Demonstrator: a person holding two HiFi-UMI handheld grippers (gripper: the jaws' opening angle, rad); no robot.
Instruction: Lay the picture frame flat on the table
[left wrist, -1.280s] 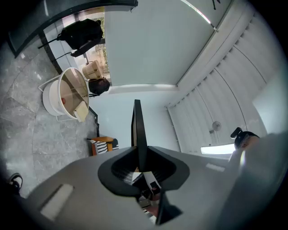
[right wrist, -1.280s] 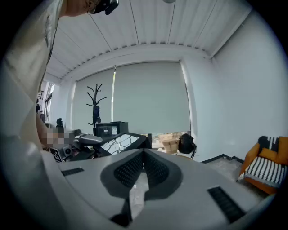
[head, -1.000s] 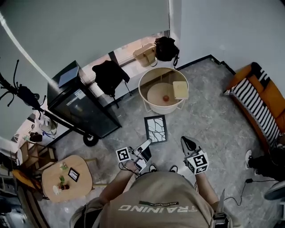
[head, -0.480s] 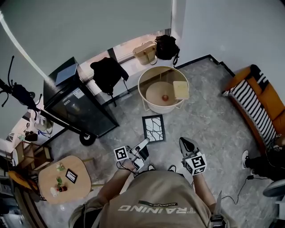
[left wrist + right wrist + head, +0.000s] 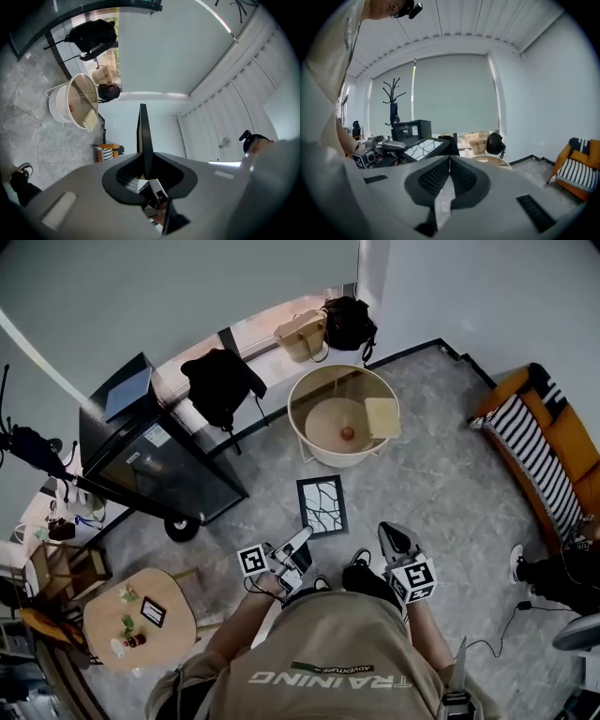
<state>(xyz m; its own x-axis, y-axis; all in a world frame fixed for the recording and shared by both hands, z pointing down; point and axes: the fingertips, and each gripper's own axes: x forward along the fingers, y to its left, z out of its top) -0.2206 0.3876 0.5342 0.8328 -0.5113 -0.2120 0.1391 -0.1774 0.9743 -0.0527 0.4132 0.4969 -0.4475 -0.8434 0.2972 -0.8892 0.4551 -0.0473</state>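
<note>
The picture frame (image 5: 322, 505) is black with a white cracked pattern. It hangs over the grey floor, short of the round white table (image 5: 293, 418). My left gripper (image 5: 303, 540) is shut on its near edge. In the left gripper view the frame (image 5: 143, 131) stands edge-on between the jaws (image 5: 146, 169). My right gripper (image 5: 395, 538) hangs to the right of the frame, shut and holding nothing. In the right gripper view its jaws (image 5: 449, 162) meet, and the frame (image 5: 423, 148) lies tilted at the left.
The table holds a small orange ball (image 5: 347, 434) and a beige pad (image 5: 382, 416). A black cabinet (image 5: 155, 460) stands at the left, and a low wooden table (image 5: 141, 620) at the lower left. An orange sofa (image 5: 553, 442) lines the right wall. Bags (image 5: 323, 326) sit by the window.
The head view has shifted slightly. Both grippers and the frame keep nearly the same pose, and a dark shoe now shows below the grippers.
</note>
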